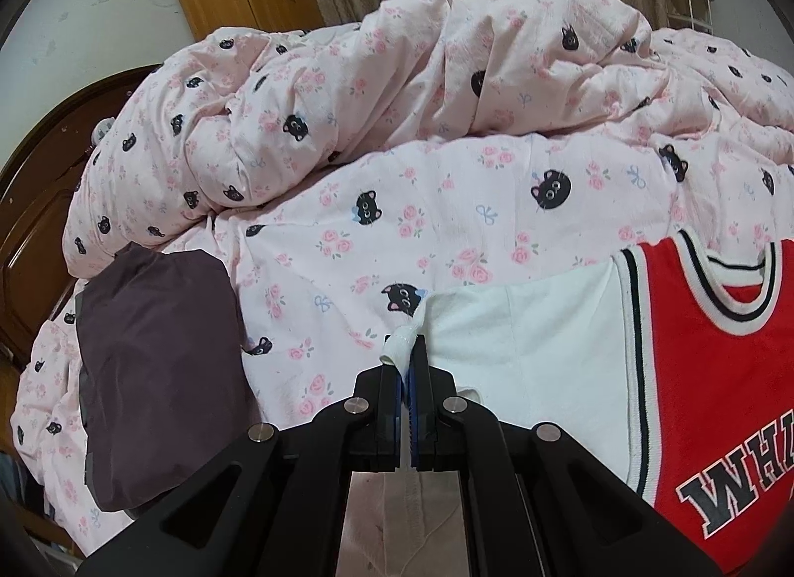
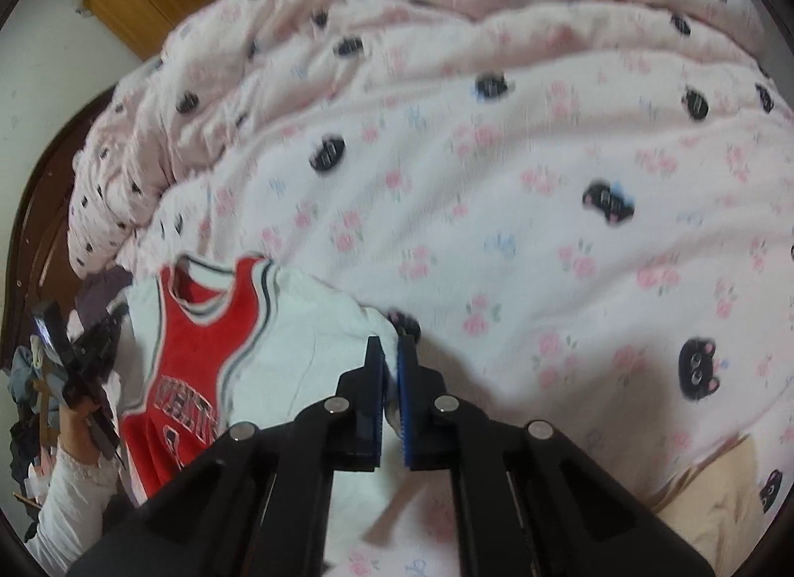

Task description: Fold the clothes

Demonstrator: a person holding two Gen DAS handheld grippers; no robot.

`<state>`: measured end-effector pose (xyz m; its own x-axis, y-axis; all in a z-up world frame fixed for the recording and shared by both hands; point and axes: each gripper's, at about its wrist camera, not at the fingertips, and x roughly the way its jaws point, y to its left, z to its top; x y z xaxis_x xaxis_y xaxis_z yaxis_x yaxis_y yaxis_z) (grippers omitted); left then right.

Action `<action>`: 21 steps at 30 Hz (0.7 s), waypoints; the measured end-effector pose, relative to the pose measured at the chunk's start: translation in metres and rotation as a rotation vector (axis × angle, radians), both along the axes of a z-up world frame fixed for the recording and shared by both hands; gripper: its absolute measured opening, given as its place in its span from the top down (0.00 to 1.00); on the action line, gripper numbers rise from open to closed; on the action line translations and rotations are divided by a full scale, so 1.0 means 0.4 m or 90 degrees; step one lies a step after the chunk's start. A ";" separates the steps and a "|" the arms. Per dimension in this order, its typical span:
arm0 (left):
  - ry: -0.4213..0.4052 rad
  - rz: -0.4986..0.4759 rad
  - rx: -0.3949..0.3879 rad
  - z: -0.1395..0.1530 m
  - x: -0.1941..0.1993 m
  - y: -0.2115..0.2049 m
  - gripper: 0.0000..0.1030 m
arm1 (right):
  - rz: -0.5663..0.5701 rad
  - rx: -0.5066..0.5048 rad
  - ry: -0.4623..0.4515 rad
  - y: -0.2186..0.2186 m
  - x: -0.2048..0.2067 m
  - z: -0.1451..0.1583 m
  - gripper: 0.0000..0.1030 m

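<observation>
My left gripper (image 1: 408, 353) pinches one white sleeve tip of the red-and-white jersey (image 1: 704, 378) spread on the bed, my right gripper (image 2: 392, 353) the other narrowly; either shallow pinch could slip under tension.

Heaped duvet (image 1: 446, 70) blocks far side; dark bundle (image 1: 159, 368) left.

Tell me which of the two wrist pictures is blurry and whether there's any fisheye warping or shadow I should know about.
Left wrist view: sharp, the cat prints on the duvet and the jersey lettering read crisply; edges bow with fisheye curvature and dark corners. Right wrist view: motion-blurred across the duvet and jersey, only the right gripper stays fairly crisp; it casts a soft shadow on the bedding beside it.
</observation>
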<state>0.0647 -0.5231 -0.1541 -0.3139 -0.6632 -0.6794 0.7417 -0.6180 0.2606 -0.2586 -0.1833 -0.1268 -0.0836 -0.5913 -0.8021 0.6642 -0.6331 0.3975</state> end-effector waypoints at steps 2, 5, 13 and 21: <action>0.011 0.007 -0.003 0.002 0.002 0.002 0.98 | -0.010 -0.018 0.025 0.000 -0.003 0.026 0.95; 0.028 0.018 -0.014 0.004 0.005 0.008 0.98 | -0.021 -0.041 0.060 -0.005 -0.008 0.061 0.95; 0.097 0.031 -0.098 0.048 0.006 0.040 0.98 | -0.060 -0.079 0.121 0.021 -0.024 0.115 0.95; 0.043 0.023 -0.072 -0.035 -0.067 0.010 0.98 | -0.099 -0.052 0.100 0.015 -0.068 0.048 0.95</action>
